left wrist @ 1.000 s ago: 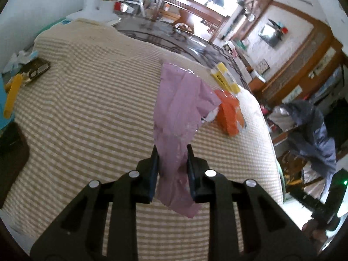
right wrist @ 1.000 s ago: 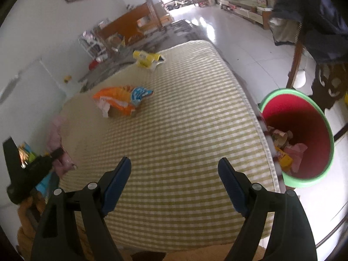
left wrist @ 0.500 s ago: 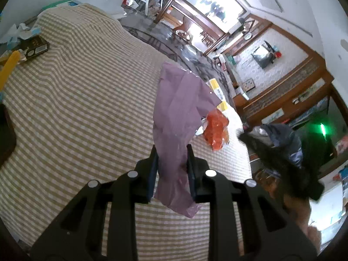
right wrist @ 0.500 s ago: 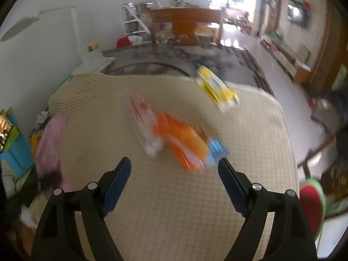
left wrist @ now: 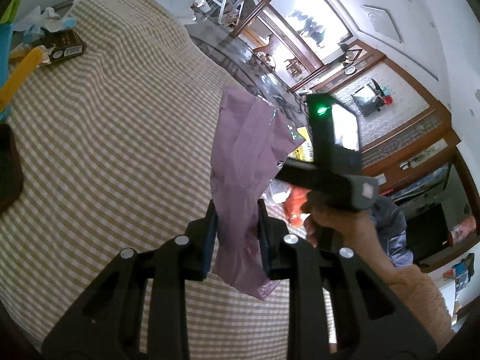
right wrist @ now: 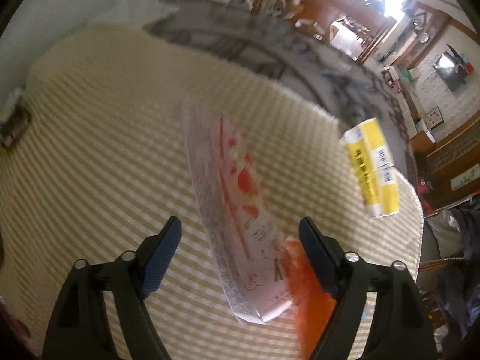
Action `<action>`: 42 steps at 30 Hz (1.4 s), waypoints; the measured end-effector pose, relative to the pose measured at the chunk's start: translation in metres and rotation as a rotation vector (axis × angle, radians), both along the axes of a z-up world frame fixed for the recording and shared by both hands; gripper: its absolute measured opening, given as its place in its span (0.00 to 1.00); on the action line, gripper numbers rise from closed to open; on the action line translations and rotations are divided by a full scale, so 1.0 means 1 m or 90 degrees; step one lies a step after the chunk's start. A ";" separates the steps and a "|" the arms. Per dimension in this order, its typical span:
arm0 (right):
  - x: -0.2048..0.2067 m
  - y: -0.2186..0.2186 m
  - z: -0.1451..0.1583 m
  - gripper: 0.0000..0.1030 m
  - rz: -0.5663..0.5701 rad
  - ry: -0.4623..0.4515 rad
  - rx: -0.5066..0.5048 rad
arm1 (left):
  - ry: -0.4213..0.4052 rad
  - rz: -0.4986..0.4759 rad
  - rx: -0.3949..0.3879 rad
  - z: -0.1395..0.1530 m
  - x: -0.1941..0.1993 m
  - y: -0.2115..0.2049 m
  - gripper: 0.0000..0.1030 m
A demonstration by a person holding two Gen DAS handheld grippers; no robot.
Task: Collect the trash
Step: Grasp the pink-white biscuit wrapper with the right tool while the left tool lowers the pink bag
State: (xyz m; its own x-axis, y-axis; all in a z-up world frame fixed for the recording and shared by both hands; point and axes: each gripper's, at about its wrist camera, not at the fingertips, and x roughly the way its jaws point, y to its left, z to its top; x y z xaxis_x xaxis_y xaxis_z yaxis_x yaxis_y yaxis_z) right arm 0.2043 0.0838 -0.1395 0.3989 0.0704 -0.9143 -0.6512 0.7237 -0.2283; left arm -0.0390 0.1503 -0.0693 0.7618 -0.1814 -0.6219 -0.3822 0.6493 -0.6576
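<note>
Left gripper (left wrist: 237, 237): its fingers are clamping a crumpled mauve plastic wrapper (left wrist: 244, 162), which is hanging above the checked beige-and-white bed (left wrist: 105, 138). Right gripper (right wrist: 240, 255): its fingers are spread wide and holding nothing, hovering over a clear elongated wrapper with red print (right wrist: 237, 210) that is lying on the bed near its far right edge, partly overlapping an orange snack bag (right wrist: 312, 297). A yellow-and-white carton (right wrist: 372, 168) is resting closer to that edge.

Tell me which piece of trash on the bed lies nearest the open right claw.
The clear wrapper with red print, lying between the right claw fingers; the yellow packet lies farther off.
</note>
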 end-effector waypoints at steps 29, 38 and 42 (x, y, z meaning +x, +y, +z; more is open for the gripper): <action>-0.137 -0.152 0.067 0.42 -0.058 0.126 0.279 | 0.051 -0.041 0.013 -0.014 0.018 -0.018 0.23; -0.153 -0.185 0.016 0.42 -0.114 0.122 0.232 | 0.128 -0.109 0.069 -0.034 0.039 -0.048 0.25; -0.157 -0.185 0.016 0.47 -0.106 0.120 0.237 | 0.168 -0.133 0.101 -0.045 0.049 -0.061 0.33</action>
State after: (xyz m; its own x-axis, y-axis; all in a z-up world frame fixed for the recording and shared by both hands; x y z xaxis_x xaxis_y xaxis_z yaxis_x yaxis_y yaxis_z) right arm 0.0476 -0.1007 -0.1233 0.2615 0.3571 -0.8967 -0.5238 0.8329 0.1790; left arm 0.0103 0.0896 -0.1148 0.5283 -0.2015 -0.8248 -0.3739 0.8169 -0.4391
